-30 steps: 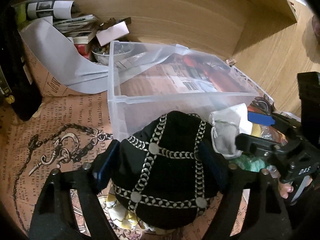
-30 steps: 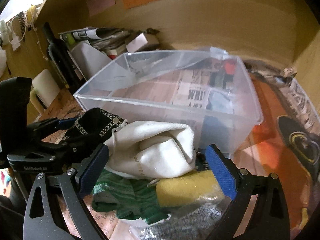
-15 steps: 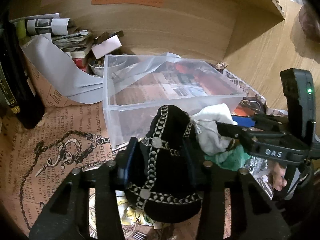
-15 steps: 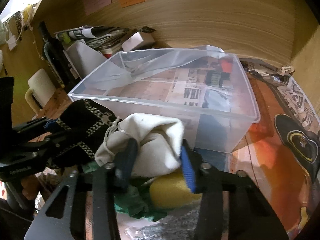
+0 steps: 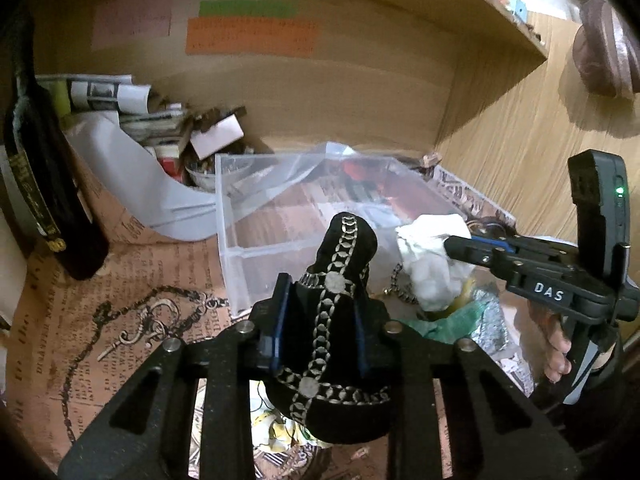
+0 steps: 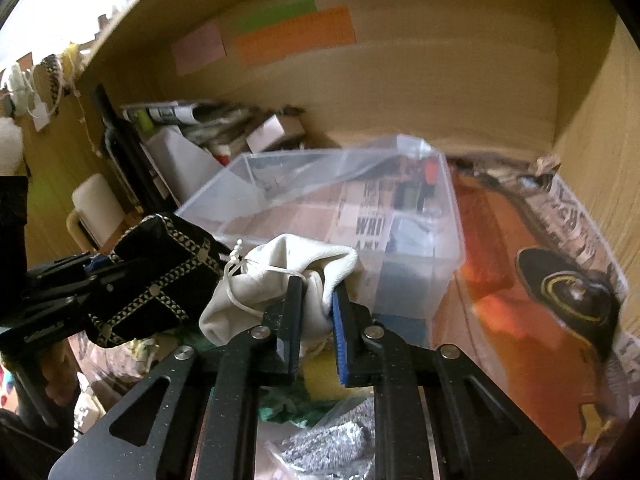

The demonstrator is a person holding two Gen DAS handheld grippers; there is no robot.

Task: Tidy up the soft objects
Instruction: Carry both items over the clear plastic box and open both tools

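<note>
My left gripper (image 5: 320, 320) is shut on a black pouch (image 5: 340, 264) with silver chain trim and holds it up in front of the clear plastic bin (image 5: 256, 248). My right gripper (image 6: 316, 312) is shut on a white drawstring pouch (image 6: 280, 272), lifted just before the bin's (image 6: 448, 240) near wall. The white pouch (image 5: 432, 256) and the right gripper (image 5: 472, 246) show at right in the left wrist view. The black pouch (image 6: 156, 280) shows at left in the right wrist view. A green cloth (image 6: 288, 404), a yellow sponge (image 6: 320, 376) and a silver mesh bag (image 6: 336, 448) lie below.
A dark bottle (image 5: 44, 200) stands at left. Stacked papers and a small white box (image 5: 216, 136) fill the back left corner. A white mug (image 6: 96, 208) stands left of the bin. Wooden walls close the back and right. Printed paper (image 5: 120, 320) covers the shelf floor.
Both grippers closed on their pouches and lifted them up off the pile, towards the bin's near wall.
</note>
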